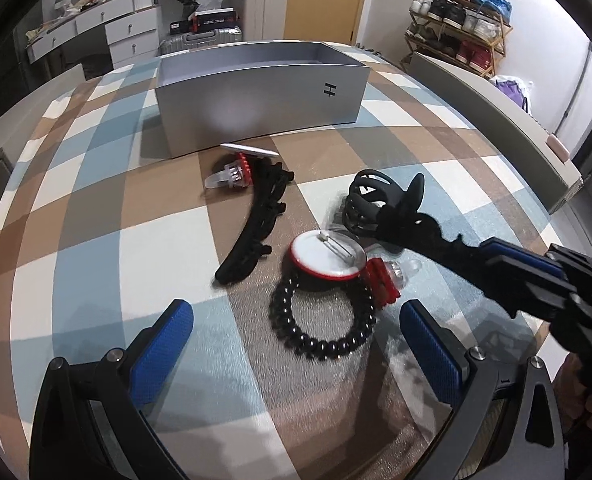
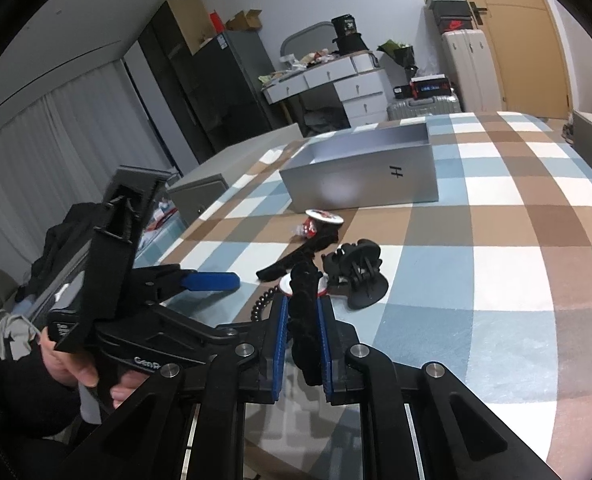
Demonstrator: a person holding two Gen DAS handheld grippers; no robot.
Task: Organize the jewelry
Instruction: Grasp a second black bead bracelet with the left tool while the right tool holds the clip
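Spread wide in the left wrist view, left fingers (image 1: 163, 344) with blue pads, nothing between them, hovering over a black bead bracelet (image 1: 320, 320) on the checked surface (image 1: 95, 208). Touching the bracelet's far edge, a round red-rimmed badge (image 1: 328, 254) lying pin side up, with a small red and clear trinket (image 1: 392, 280) against its right side. Further left, a long black headband (image 1: 255, 228) curving toward a second red and clear trinket (image 1: 233, 174) and a second white badge (image 1: 249, 150), both close in front of an open grey box (image 1: 263, 92). Right of centre, a black claw clip (image 1: 370, 200) on the surface, and reaching in from the right edge, the right fingers (image 1: 512, 256) pinched on a black scrunchie (image 1: 408, 224) held just beside the clip. From the right wrist view, right fingers (image 2: 281, 344) closed tight on the black scrunchie (image 2: 306, 312), raised above the surface (image 2: 496, 240). Just beyond the pads, the red-rimmed badge (image 2: 285, 284) partly hidden by the scrunchie, the bead bracelet (image 2: 261, 304) peeking out on the left, the claw clip (image 2: 356, 272) on the right. Further off, headband (image 2: 296, 256), then the grey box (image 2: 360, 176). At left, one blue pad of the left fingers (image 2: 211, 282), and a hand (image 2: 79, 364) on the handle.
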